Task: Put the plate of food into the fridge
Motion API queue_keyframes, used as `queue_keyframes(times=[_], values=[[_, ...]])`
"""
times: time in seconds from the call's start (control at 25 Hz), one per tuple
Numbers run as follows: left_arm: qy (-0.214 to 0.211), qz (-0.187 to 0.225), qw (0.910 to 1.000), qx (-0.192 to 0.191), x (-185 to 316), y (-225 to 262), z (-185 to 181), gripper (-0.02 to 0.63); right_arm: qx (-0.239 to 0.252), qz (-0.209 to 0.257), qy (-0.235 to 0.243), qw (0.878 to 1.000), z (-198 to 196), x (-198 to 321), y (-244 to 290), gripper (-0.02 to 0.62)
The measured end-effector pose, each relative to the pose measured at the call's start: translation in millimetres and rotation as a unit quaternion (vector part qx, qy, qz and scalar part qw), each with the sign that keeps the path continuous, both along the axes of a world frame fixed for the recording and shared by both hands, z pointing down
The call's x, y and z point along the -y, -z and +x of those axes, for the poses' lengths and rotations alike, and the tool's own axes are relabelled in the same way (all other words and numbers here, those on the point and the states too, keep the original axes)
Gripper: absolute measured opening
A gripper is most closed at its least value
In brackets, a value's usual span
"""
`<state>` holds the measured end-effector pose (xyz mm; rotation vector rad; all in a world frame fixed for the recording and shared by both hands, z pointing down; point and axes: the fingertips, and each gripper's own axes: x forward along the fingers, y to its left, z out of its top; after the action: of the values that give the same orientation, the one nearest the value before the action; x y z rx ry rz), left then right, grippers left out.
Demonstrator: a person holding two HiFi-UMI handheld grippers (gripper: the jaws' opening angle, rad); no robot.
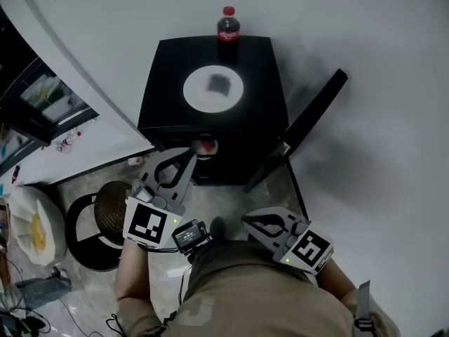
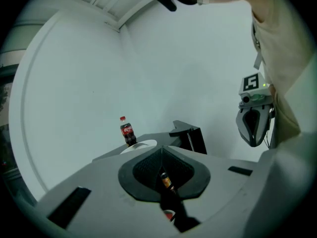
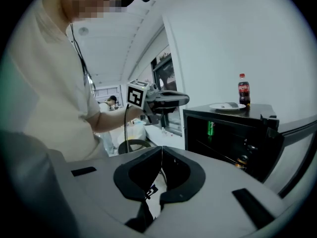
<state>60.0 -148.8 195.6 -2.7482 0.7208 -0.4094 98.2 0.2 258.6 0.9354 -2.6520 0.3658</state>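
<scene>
grey left tool (image 1: 197, 149), grey right tool (image 1: 247, 220), black-and-white marker cubes (image 1: 149, 225), thin black cable (image 3: 126, 125), beige short-sleeved shirt (image 1: 242, 293)

You're in a bare lab-type room: white walls (image 1: 351, 20), mini fridge (image 1: 168, 76) on stone floor (image 1: 224, 202), loose cables (image 1: 28, 318) near left.

I hold two grippers: one left gripper (image 1: 192, 151), one right gripper (image 1: 247, 220). Ahead stands one black fridge (image 1: 175, 69) with one door (image 1: 309, 121), open to the right. On top I count one white plate (image 1: 200, 98), one dark piece of food (image 1: 220, 84) and, at the far edge, one cola bottle (image 1: 228, 25). One round bin (image 1: 105, 220) sits near left.
</scene>
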Motion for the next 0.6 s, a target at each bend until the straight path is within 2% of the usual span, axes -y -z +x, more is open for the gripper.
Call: queue_keyframes(times=[0.08,0.16,0.32,0.44,0.6], values=[[-0.003,0.013,0.9999,0.008,5,1,4,0.012,0.006,-0.009,0.026,1.000,-8,-6,0,0.021],[-0.008,0.025,0.9996,0.010,9,4,8,0.012,0.014,-0.034,0.076,0.996,-18,-21,-2,0.023],[-0.021,0.027,0.9994,0.002,10,8,14,0.012,-0.008,-0.071,0.181,0.981,-38,-50,-8,0.023],[-0.028,0.019,0.9994,-0.010,8,9,16,0.012,-0.053,-0.060,0.264,0.961,-51,-67,-11,0.021],[-0.042,0.006,0.9988,-0.022,5,9,18,0.012,-0.123,-0.038,0.374,0.918,-62,-80,-14,0.021]])
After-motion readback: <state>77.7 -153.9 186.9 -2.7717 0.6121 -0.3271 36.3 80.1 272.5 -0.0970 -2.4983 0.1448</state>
